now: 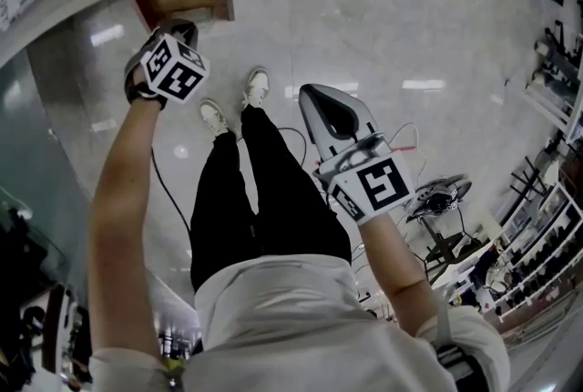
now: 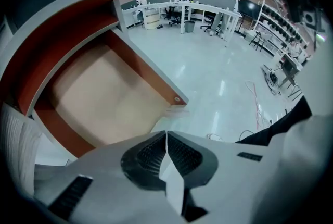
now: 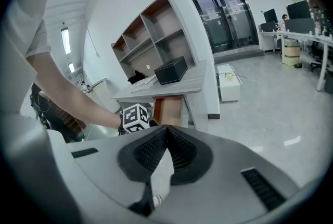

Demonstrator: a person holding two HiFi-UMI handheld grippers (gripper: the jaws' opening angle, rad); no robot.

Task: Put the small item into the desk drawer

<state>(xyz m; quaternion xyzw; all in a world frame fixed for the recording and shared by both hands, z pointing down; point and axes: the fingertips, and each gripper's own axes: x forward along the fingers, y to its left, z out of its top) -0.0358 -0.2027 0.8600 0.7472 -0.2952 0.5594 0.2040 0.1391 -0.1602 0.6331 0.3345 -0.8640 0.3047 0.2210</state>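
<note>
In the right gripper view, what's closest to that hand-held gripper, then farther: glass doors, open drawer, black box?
1. Open drawer, under the desktop, centre.
2. Black box, on the desktop above it.
3. Glass doors, far back, upper right.

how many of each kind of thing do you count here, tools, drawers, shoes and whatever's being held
tools: 2 (left tool, right tool)
open drawer: 1
small white item, thin, apparently pinched in the left tool: 1
white shoes: 2
total: 6
</note>
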